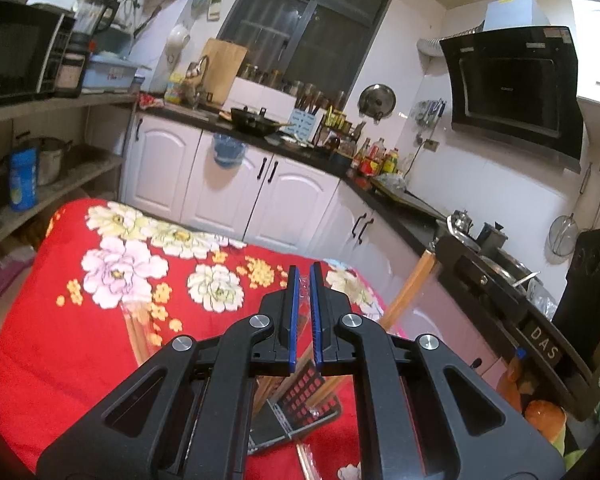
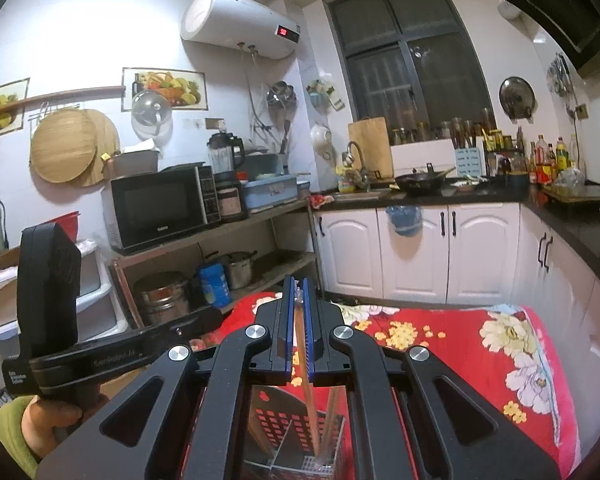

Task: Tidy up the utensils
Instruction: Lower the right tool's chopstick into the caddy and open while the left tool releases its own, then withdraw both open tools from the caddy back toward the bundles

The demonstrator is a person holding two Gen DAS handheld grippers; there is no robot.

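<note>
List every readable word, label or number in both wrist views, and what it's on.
"DAS": white letters on the black stove front panel.
"GenRobot.AI": grey print on the black left gripper body, seen in the right wrist view.
Black microwave brand under its door: too small to read.
White wall water heater red display: digits blurred.
Black range hood logo, bottle labels: unreadable.

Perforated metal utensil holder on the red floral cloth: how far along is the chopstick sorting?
Done: a few wooden chopsticks already stand in the perforated metal utensil holder. In hand: the right claw is shut on another wooden chopstick, its lower end down in the holder. Left: a clear-wrapped chopstick bundle lies on the red floral cloth; the left claw is shut and empty.
</note>
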